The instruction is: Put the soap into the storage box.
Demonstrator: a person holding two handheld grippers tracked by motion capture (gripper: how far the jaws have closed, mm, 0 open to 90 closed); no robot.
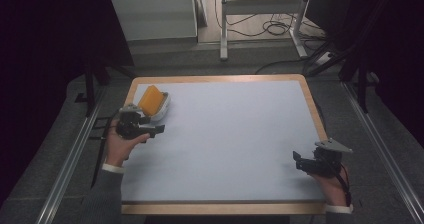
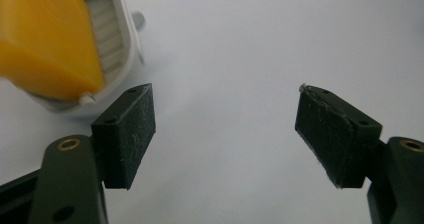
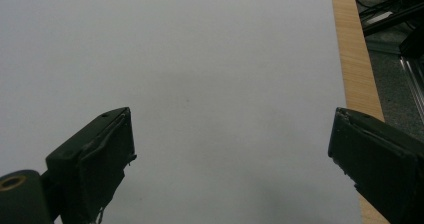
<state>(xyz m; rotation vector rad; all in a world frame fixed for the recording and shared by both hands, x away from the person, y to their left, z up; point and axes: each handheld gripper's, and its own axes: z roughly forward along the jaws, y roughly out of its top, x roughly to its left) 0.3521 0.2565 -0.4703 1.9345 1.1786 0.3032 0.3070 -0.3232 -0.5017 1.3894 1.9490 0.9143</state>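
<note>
1. My left gripper sits at the left of the high view, held in the left hand over the table's left side. Its jaws stand wide apart with nothing between them; in the left gripper view only bare white surface lies in the gap.

2. Just beyond it, toward the upper left of the high view, I see a white container with an orange block set in it, tilted. In the left gripper view the container fills the upper left corner with the block over it, just beside the tip of the jaw on the left of the frame. Whether they touch, I cannot tell.

3. My right gripper is at the lower right of the high view, in the right hand, near the table's right edge. Its jaws are also spread wide and hold nothing; the right gripper view shows plain white surface between them.

4. A grey three-cornered plate sits on top of the right gripper.

5. The table has a white top with a wooden border; that border runs down the right side of the right gripper view.

6. Past the table's far edge, at the top of the high view, a white frame's legs and loose cables stand on the floor.
</note>
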